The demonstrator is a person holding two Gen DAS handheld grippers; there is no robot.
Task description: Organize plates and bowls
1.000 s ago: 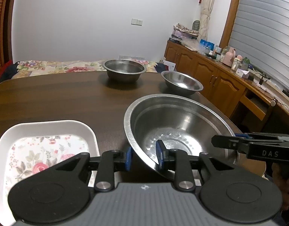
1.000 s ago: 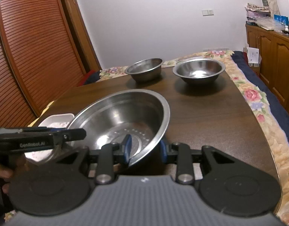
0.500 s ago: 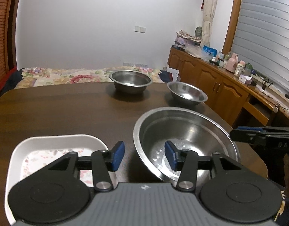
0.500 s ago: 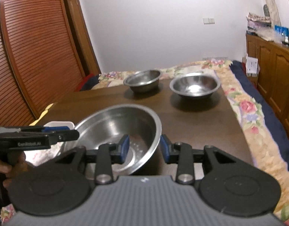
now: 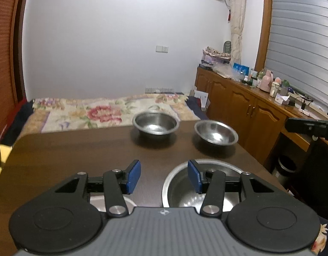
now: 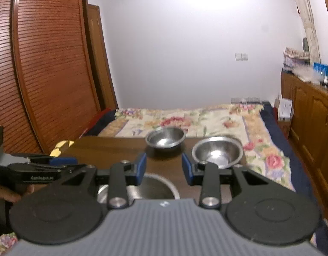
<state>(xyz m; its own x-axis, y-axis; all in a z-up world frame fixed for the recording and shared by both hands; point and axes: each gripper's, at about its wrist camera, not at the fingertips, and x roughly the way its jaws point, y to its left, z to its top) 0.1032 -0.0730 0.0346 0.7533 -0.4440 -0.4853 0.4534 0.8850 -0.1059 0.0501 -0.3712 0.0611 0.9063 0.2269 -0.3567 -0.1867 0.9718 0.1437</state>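
The left tongs (image 5: 164, 178) hang above the dark wooden counter (image 5: 68, 153) with their blue-padded fingers (image 5: 133, 176) spread wide apart and nothing between them. Just under and a little to the right of these tongs sits the large steel bowl (image 5: 181, 189), resting on the counter, its rim passing behind the right pad; a sliver of a pale dish (image 5: 100, 200) shows beneath the left finger, mostly hidden by the tool body. Farther ahead, near the counter's far edge, stand two smaller steel bowls, the deeper one (image 5: 155, 125) ahead and slightly left, the shallower one (image 5: 216, 132) ahead to the right, apart from each other. The right tongs (image 6: 164, 168) likewise hold their blue pads (image 6: 140, 168) apart, gripping nothing, and hover above the same large bowl (image 6: 155, 186), seen just below the gap between their fingers. Beyond them the two smaller bowls appear again, one (image 6: 165, 137) straight ahead and one (image 6: 217, 151) just past the right finger. To the left of the right tongs the other tool (image 6: 42, 166) shows side-on. Past the counter lies a floral bedspread (image 6: 185, 119), with wooden cabinets (image 5: 245, 108) off to the right.
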